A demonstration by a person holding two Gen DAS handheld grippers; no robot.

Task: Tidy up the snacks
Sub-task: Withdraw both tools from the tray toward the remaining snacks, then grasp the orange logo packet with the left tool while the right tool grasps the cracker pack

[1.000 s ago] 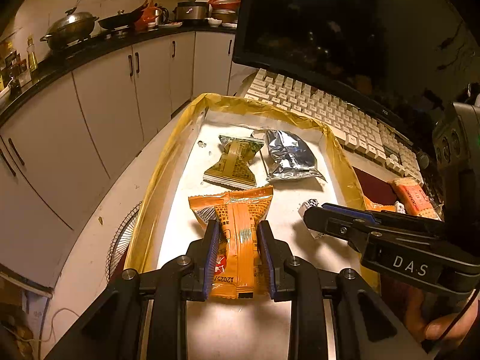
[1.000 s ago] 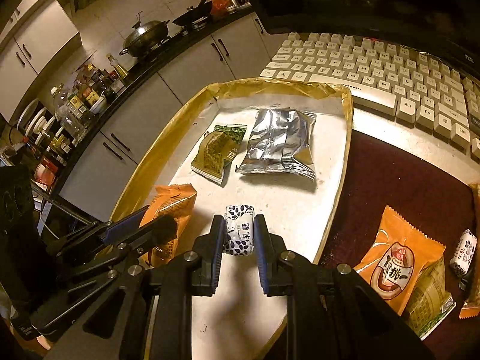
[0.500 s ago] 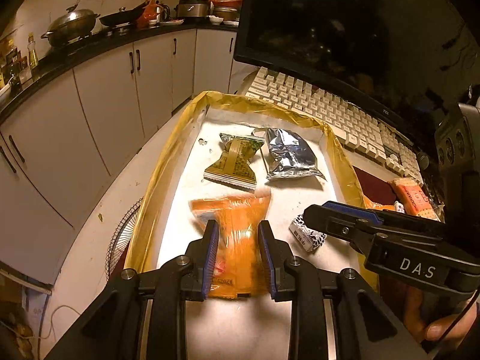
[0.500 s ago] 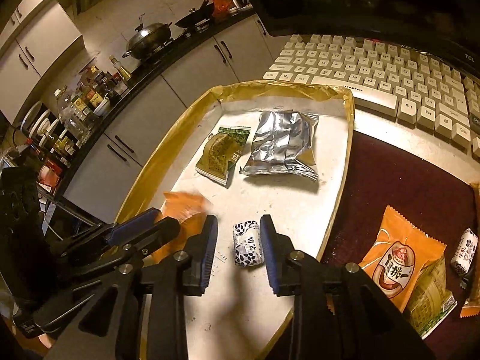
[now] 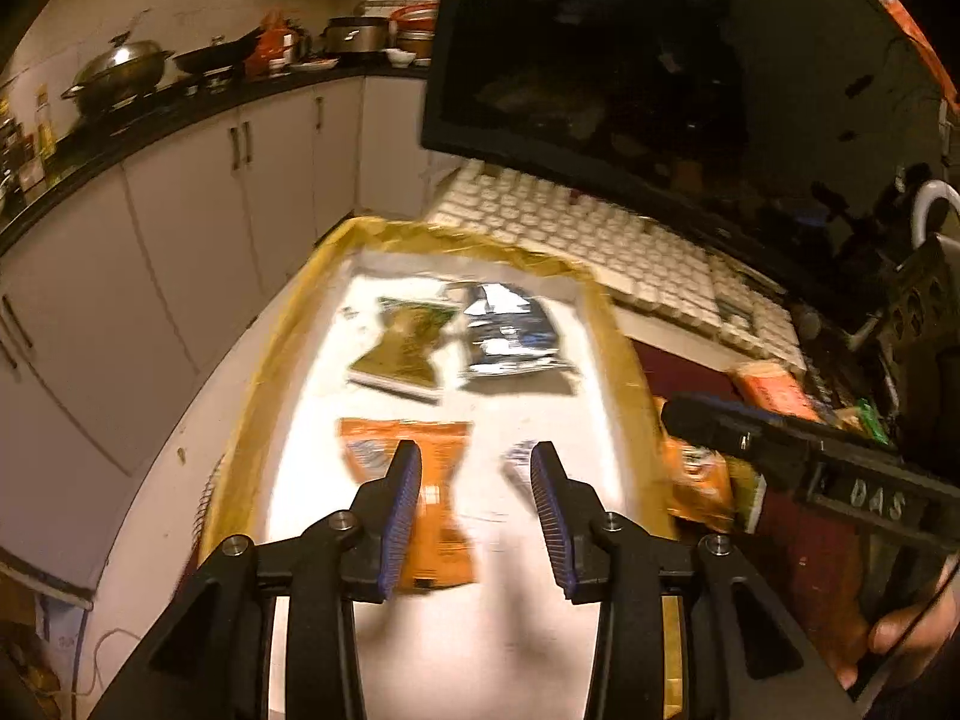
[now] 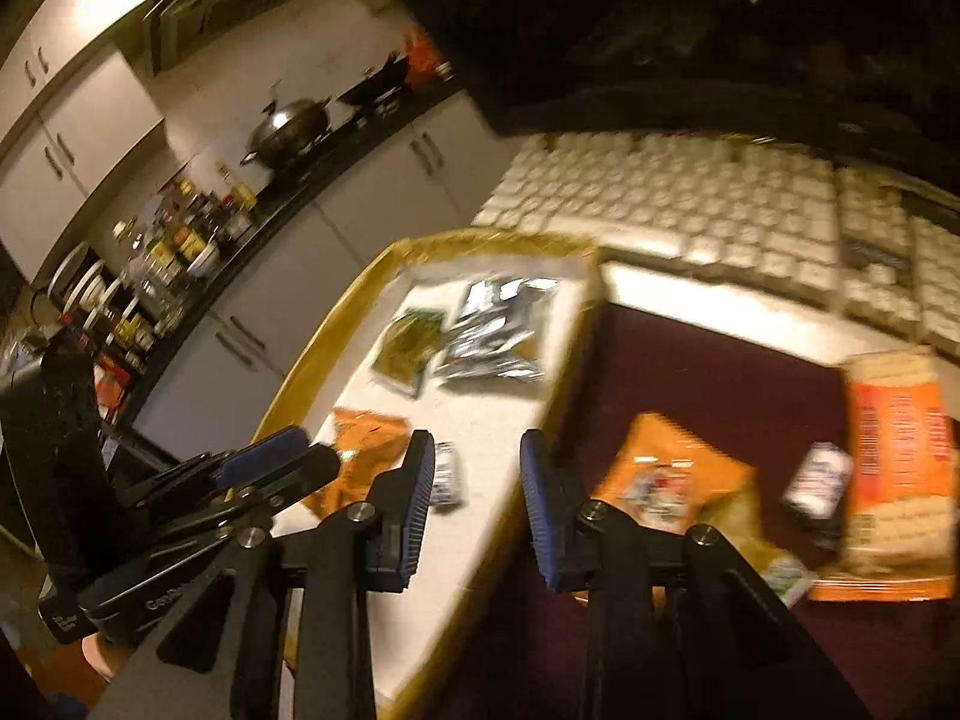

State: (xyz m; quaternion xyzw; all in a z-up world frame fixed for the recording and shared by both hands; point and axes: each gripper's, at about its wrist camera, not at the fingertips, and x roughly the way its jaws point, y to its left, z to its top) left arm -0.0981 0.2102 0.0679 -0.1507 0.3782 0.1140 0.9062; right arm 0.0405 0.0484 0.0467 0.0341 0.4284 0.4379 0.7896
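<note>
Left gripper [image 5: 475, 483]: jaws opening, nothing pinched between them. The orange packet [image 5: 420, 480] lies flat on the tray beneath and partly behind the left finger, free of the pads. Right gripper [image 6: 477, 480]: jaws parted and empty, hanging over the tray's right rim; the small black-and-white candy [image 6: 447, 477] lies on the tray just left of its gap.

Tray [image 5: 618, 354], white floor with yellow rim: it also holds a green packet [image 5: 408, 348] and a silver foil pouch [image 5: 510, 336] side by side at the far end, near one another; blur hides whether they touch.

Snacks not yet in the tray lie on the dark red mat [image 6: 720, 372] to the right: an orange pouch [image 6: 666, 480], a large orange cracker pack [image 6: 900, 468] and a second small dark candy [image 6: 819, 477].

Handling, judged: all packets look light, soft and crinkly, with slick film; contents are likely brittle. Take hold across a narrow waist or a sealed end edge, with a moderate squeeze. The candies are small and firm; grip across the short side.

Surroundings: white keyboard [image 6: 690, 204] and dark monitor [image 5: 660, 60] behind the tray; kitchen counter with wok [image 5: 117, 69] and white cabinets beyond. Both views are motion-blurred.
</note>
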